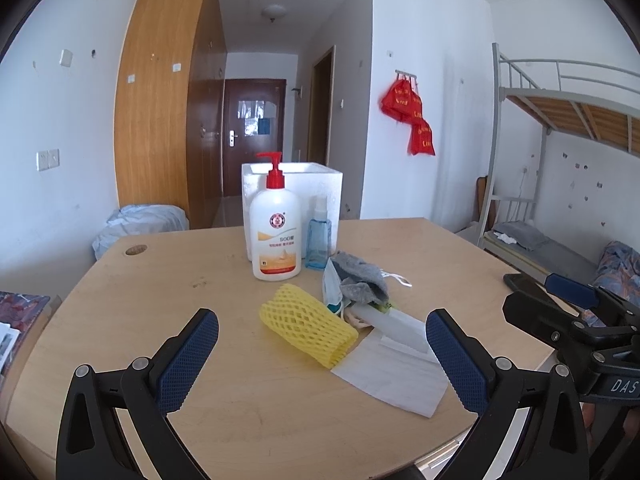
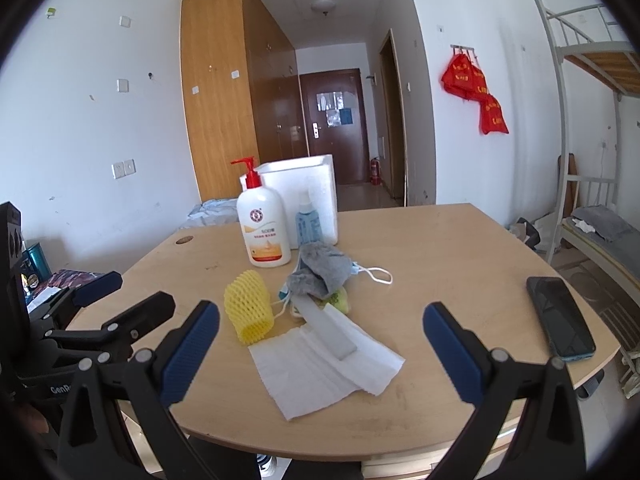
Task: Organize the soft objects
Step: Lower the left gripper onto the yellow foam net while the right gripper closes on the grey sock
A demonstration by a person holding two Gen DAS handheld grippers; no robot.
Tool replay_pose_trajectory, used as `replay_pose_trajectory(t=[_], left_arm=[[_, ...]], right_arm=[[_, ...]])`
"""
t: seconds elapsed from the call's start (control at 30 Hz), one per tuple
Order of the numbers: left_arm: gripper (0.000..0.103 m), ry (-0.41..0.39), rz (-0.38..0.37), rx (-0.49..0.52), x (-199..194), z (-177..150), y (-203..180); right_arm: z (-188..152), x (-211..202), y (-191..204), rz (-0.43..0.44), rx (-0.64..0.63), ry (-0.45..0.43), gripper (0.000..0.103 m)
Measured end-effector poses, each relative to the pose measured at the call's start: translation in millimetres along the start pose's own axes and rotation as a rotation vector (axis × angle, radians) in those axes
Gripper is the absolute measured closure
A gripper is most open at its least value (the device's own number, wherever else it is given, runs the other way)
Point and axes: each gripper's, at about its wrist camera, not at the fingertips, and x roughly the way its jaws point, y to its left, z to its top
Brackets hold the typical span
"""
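Soft objects sit mid-tabletop (image 1: 168, 300): yellow foam net (image 1: 308, 326) at 12 o'clock, grey sock (image 1: 360, 278) at 1. Your left hand-held gripper (image 1: 322, 356) and right hand-held gripper (image 2: 320, 354) gape wide, empty. Pinch the net across its middle, gently, then carry it to the white foam box (image 1: 320, 184).

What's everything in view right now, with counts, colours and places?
Wooden table: 1, tan, underneath everything.
White foam box: 1, far centre.
White pump bottle with red pump: 1, before the box.
Blue spray bottle: 1, right of pump bottle.
Grey cloth: 1, crumpled, centre.
Blue face mask: 1, under the cloth.
Yellow foam net sleeve: 1, left of pile.
White paper tissue: 1, near edge.
Black phone: 1, right edge.
Left gripper: open.
Right gripper: open.
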Motion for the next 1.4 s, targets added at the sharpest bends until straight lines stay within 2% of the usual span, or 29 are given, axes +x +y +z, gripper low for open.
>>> replay_pose_trajectory(t=[0.5,0.9,1.4], left_arm=[[0.000,0.088,0.006,-0.024,63,9,15],[0.000,0.201,0.013,-0.045,115,10,30],[0.000,0.322,-0.007,-0.091,162,2,40]], right_arm=[[19,61,-13,0.007,-0.012,0.096,0.000],[38,102,-23,0.019,-0.010,0.160,0.000],[39,169,-26,0.045,-0.060,0.322,0.000]])
